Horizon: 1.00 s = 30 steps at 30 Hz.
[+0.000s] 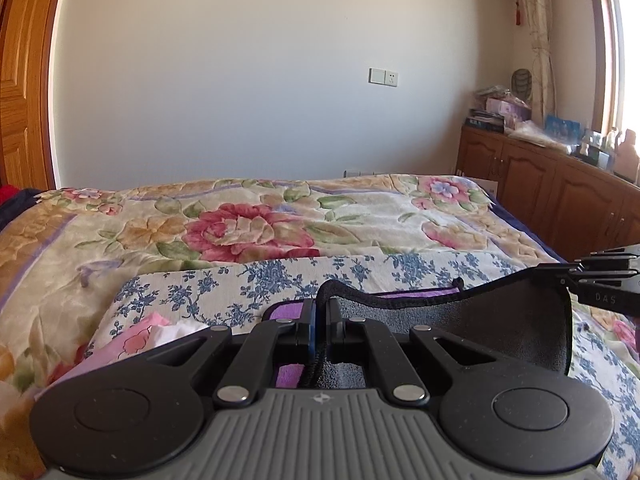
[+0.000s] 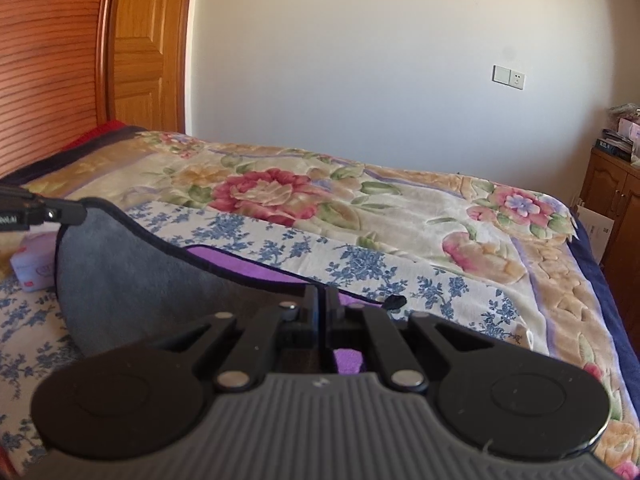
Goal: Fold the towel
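Note:
The towel (image 1: 500, 320) is grey on one side and purple on the other, with a black hem. It hangs stretched between my two grippers above a blue-flowered cloth (image 1: 248, 288) on the bed. My left gripper (image 1: 318, 320) is shut on one corner of the towel's hem. My right gripper (image 2: 322, 312) is shut on the other corner; the grey side (image 2: 132, 276) sags to its left. The purple side (image 2: 240, 266) lies on the cloth. The right gripper shows at the left wrist view's right edge (image 1: 568, 276), and the left gripper at the right wrist view's left edge (image 2: 76, 212).
The bed carries a floral blanket (image 1: 248, 232). A pink packet (image 2: 34, 268) and pink-white cloth (image 1: 148, 336) lie at the cloth's left end. A wooden cabinet (image 1: 552, 188) with clutter stands right of the bed. A wooden door (image 2: 136, 48) is at the left.

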Available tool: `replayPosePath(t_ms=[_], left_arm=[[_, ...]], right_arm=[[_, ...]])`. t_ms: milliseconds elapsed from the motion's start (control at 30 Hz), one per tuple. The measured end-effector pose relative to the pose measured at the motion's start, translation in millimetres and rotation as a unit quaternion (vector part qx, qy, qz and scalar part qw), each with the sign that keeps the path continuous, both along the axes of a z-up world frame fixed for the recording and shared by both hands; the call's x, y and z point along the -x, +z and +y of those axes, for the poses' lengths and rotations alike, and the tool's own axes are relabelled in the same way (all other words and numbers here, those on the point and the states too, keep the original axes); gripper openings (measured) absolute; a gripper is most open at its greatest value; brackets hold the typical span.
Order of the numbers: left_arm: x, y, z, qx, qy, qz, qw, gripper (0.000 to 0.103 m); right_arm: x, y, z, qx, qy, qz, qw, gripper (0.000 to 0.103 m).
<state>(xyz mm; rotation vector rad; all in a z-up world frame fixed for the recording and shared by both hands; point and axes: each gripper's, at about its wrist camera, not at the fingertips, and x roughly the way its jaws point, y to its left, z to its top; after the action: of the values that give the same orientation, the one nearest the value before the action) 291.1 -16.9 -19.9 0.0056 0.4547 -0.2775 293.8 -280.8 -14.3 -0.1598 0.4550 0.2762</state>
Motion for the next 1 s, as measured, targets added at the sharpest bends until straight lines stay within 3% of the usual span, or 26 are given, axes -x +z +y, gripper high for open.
replayPosePath(t_ms=[233,1000], left_arm=[[-9.4,7.0,-5.3,0.005,-0.005,-0.010,0.9999,0.005],[-52.9,14.7,-20.9,-0.031,-0.013,-0.014,0.9993,0.005]], right_arm=[[-12.7,1.4,-4.6,-0.008,-0.009,-0.005,1.000,0.004],[-51.1,0.0,-5.8,-0.003,-0.014,-0.027,1.000,0.004]])
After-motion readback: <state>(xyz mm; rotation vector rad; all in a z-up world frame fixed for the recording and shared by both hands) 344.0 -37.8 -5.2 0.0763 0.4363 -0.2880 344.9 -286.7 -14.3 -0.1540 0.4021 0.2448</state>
